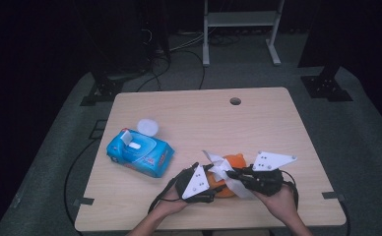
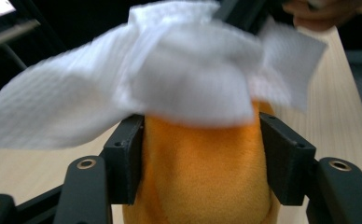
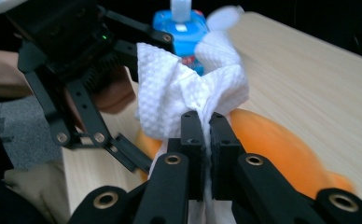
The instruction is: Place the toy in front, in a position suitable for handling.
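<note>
Clamping the soft orange plush toy [image 2: 202, 172] near the table's front edge, the left gripper [image 2: 202, 154] steadies it; the right gripper [image 3: 206, 154], jaws nearly shut, pinches the limp white wipe [image 3: 184, 93], best held by its bunched fold, draped over the toy.

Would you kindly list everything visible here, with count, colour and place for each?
Soft toy: one, orange, near table edge, clamped by the left gripper.
Wipe: one, white, draped over the toy, pinched by the right gripper.
Wipes pack: one, blue, flap open, table's left part.
Round lid: one, white, just behind the pack.
Table: one, light wood, hole near far edge.
Shelf frame: one, white, on the floor behind the table.
Left gripper: one, black, jaws either side of the toy.
Right gripper: one, black.
Hands: two, near edge.
</note>
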### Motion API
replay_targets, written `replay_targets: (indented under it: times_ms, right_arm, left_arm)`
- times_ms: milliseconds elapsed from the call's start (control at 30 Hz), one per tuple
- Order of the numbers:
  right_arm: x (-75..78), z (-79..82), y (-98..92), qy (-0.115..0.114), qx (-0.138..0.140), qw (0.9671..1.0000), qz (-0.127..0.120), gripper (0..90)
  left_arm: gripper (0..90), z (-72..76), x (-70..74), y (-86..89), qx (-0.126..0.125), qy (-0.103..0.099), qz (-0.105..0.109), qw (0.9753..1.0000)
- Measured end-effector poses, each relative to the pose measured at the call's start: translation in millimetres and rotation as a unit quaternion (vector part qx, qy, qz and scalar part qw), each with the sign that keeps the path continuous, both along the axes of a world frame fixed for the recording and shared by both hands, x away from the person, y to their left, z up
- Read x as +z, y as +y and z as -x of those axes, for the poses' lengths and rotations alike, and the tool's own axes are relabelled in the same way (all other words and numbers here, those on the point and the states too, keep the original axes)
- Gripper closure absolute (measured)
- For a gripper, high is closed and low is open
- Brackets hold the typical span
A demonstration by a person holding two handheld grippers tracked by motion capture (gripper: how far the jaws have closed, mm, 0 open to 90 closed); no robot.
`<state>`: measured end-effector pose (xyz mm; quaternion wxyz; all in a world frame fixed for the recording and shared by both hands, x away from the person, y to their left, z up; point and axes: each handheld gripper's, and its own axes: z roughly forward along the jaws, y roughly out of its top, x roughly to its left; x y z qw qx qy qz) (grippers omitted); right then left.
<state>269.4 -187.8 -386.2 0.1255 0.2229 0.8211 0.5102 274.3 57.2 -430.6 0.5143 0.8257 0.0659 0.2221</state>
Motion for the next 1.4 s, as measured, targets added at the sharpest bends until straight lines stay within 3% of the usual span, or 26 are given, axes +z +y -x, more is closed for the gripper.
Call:
replay_targets:
  times_ms: [67,167,233,300,333,433,567,667,800,900,1000,1033,1100,1267,1333,1400]
  right_arm:
    - [-8.2,-7.4,-8.6,0.008,-0.019,0.9997,0.011,85.6]
    - [-20.8,-20.3,-27.1,0.042,-0.051,0.9978,0.013,85.6]
    - [-27.6,-25.9,-34.7,0.069,-0.060,0.9958,0.008,85.5]
    - [-30.3,-26.6,-31.3,0.072,-0.056,0.9958,0.013,85.4]
    - [-30.5,-26.2,-27.0,0.071,-0.051,0.9961,0.015,85.2]
    - [-31.7,-25.4,-16.1,0.064,-0.041,0.9968,0.025,84.9]
    - [-35.5,-30.1,-23.0,0.077,-0.050,0.9954,0.028,85.1]
    - [-34.4,-32.7,-34.6,0.083,-0.065,0.9944,-0.003,85.2]
    - [-25.3,-26.8,-30.8,0.057,-0.052,0.9967,-0.026,85.2]
    - [-28.9,-26.3,-20.8,0.059,-0.028,0.9978,-0.012,85.6]
    - [-37.1,-26.8,-16.9,0.077,-0.014,0.9969,-0.007,85.8]
    - [-37.2,-25.9,-16.5,0.076,-0.011,0.9971,-0.005,85.7]
    - [-36.8,-25.1,-17.2,0.076,-0.012,0.9970,0.001,85.7]
    - [-47.2,-27.9,-28.7,0.106,-0.031,0.9937,0.022,85.8]
    - [-43.9,-28.1,-32.0,0.101,-0.036,0.9941,0.015,85.8]
    - [-36.0,-27.9,-33.4,0.087,-0.041,0.9954,-0.008,85.8]
  left_arm:
    - [36.9,-6.6,-3.1,9.2,0.003,0.028,0.017,0.9995]
    - [33.3,-17.2,-4.5,23.9,0.015,0.060,0.020,0.9979]
    - [24.1,-25.6,-7.1,32.5,0.025,0.103,0.037,0.9937]
    - [16.5,-29.4,-7.5,37.1,0.042,0.116,0.055,0.9909]
    - [16.9,-30.1,-7.0,38.4,0.042,0.112,0.049,0.9916]
    - [29.7,-27.5,-5.8,40.2,0.042,0.095,0.023,0.9943]
    - [35.7,-25.5,-6.9,41.9,0.038,0.088,0.014,0.9953]
    - [36.4,-23.9,-8.0,40.6,0.029,0.084,0.017,0.9959]
    - [36.8,-22.5,-9.0,39.0,0.015,0.076,0.017,0.9969]
    - [32.3,-24.9,-7.4,40.3,0.010,0.096,0.024,0.9951]
    - [16.6,-30.8,-6.8,40.3,0.021,0.149,0.049,0.9874]
    - [18.9,-31.7,-7.6,40.7,0.018,0.157,0.049,0.9862]
    - [28.2,-29.9,-7.8,39.3,0.031,0.140,0.037,0.9889]
    - [32.3,-30.8,-7.9,42.8,0.030,0.142,0.039,0.9887]
    - [33.3,-29.5,-8.1,42.1,0.020,0.130,0.036,0.9906]
    - [33.8,-26.1,-8.3,38.9,0.006,0.112,0.030,0.9932]
